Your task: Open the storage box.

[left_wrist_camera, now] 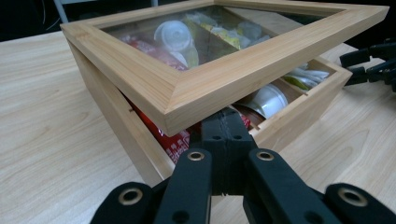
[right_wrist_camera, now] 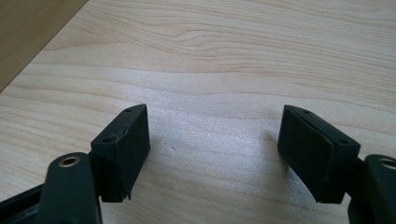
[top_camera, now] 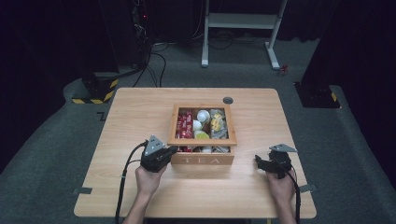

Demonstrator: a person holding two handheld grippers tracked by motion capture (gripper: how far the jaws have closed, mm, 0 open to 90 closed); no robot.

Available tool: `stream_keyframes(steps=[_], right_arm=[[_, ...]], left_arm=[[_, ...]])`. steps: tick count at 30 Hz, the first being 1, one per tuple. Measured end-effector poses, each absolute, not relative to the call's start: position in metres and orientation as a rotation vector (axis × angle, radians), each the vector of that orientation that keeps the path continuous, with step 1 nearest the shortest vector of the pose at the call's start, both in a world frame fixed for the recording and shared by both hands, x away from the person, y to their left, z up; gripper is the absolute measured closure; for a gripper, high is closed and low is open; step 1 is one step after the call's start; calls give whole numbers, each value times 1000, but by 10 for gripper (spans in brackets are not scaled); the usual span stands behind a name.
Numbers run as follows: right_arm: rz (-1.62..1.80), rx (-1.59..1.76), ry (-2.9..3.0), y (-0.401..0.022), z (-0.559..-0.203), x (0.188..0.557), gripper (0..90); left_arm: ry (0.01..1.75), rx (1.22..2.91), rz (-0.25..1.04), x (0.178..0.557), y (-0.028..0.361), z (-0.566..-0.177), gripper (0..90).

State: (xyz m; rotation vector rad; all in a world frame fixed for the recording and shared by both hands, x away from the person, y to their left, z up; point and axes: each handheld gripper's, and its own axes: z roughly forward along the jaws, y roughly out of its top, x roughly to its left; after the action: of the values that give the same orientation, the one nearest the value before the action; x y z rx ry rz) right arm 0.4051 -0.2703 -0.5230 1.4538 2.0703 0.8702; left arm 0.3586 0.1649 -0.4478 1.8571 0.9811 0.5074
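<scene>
1. High view: the tea box (top_camera: 202, 140) sits mid-table (top_camera: 130, 196), its glass-paned lid (top_camera: 173, 127) raised a little at the front.
2. The left gripper (top_camera: 172, 150), at 8 o'clock of the box, has its jaws clenched together and tucked under the lid's front corner.
3. The right gripper (top_camera: 258, 163), at 4 o'clock, rests released on bare wood, well apart from the box.
4. Left gripper view: sachets (left_wrist_camera: 170, 142) and white cups (left_wrist_camera: 173, 33) fill the compartments.

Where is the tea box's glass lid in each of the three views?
High view: the lid sits mid-table, over the tea box.
Left gripper view: it spans the top, raised off the box front, closed left hand-held gripper beneath its corner.
Right gripper view: not there.
Shared landmark: the wooden table.
</scene>
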Motion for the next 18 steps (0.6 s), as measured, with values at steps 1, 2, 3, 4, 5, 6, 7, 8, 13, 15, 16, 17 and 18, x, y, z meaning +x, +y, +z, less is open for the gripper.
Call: stream_keyframes(steps=[1,2,3,4,5,6,7,8,13,15,16,17,18], right_arm=[[870,1453,2071,-270,-523,405,251],[870,1450,2071,-270,-523,405,251],[870,1450,2071,-270,-523,405,251],[870,1453,2071,-270,-523,405,251],[870,1454,2071,-270,-523,405,251],[871,1453,2069,-270,-523,405,251],[871,1455,2071,-270,-523,405,251],[871,1455,2071,-270,-523,405,251],[871,1455,2071,-270,-523,405,251],[871,1451,2071,-270,-523,405,251],[871,1451,2071,-270,-523,405,251],[871,1451,2071,-270,-523,405,251],[871,1454,2071,-270,-523,405,251]], left_arm=[[982,1855,508,359,164,-447,895],[978,1859,511,361,164,-445,889],[978,1859,511,361,164,-445,887],[977,1860,509,362,164,-444,887],[977,1860,507,363,163,-444,886],[977,1860,506,365,163,-442,877],[976,1858,498,366,163,-441,874],[977,1859,497,367,163,-441,872],[978,1855,489,371,164,-439,862],[976,1851,489,372,164,-437,854],[975,1851,491,372,164,-436,851],[971,1853,496,374,163,-434,846],[971,1845,490,374,163,-433,841]])
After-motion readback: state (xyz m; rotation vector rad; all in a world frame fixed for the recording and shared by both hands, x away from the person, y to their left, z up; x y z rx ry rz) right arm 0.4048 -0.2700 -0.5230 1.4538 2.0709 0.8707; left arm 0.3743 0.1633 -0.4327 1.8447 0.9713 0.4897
